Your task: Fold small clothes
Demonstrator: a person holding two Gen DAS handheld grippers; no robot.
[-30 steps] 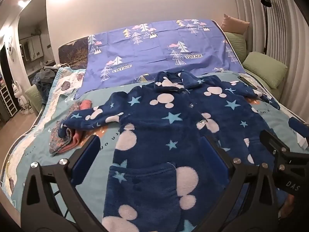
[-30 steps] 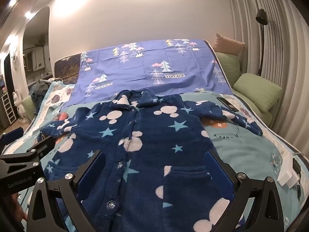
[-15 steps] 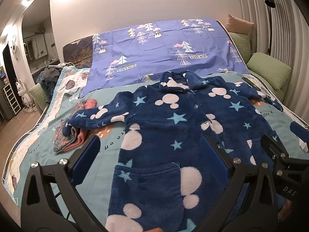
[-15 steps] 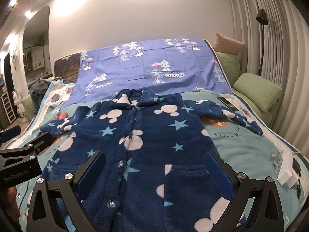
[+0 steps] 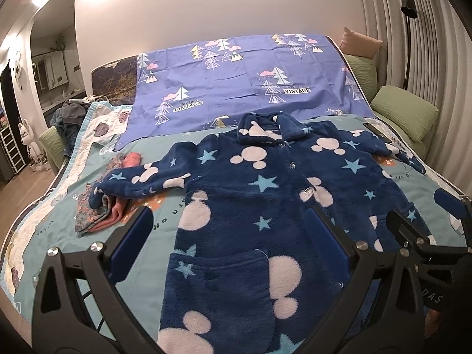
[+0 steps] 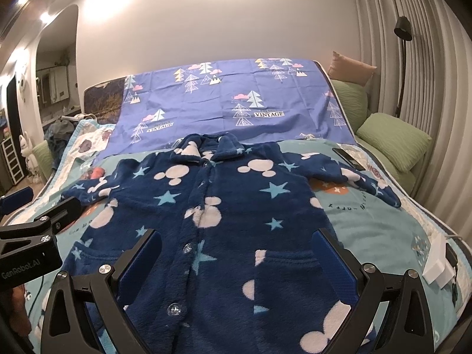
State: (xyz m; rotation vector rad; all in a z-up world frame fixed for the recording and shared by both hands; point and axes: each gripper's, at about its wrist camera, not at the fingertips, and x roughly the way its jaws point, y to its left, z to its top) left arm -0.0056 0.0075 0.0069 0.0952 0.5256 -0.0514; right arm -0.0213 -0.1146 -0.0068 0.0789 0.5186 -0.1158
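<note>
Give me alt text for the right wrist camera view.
A navy fleece pajama top with stars and mouse heads lies flat, buttoned, sleeves spread, on a teal bedspread. The open right gripper hovers above its hem; the left gripper shows at left.

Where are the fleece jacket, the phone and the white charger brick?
fleece jacket (image 6: 224, 206): right wrist view, chest panel beside the button placket.
phone (image 6: 348, 157): right wrist view, middle of its dark face.
white charger brick (image 6: 436, 261): right wrist view, top of the white body.
</note>
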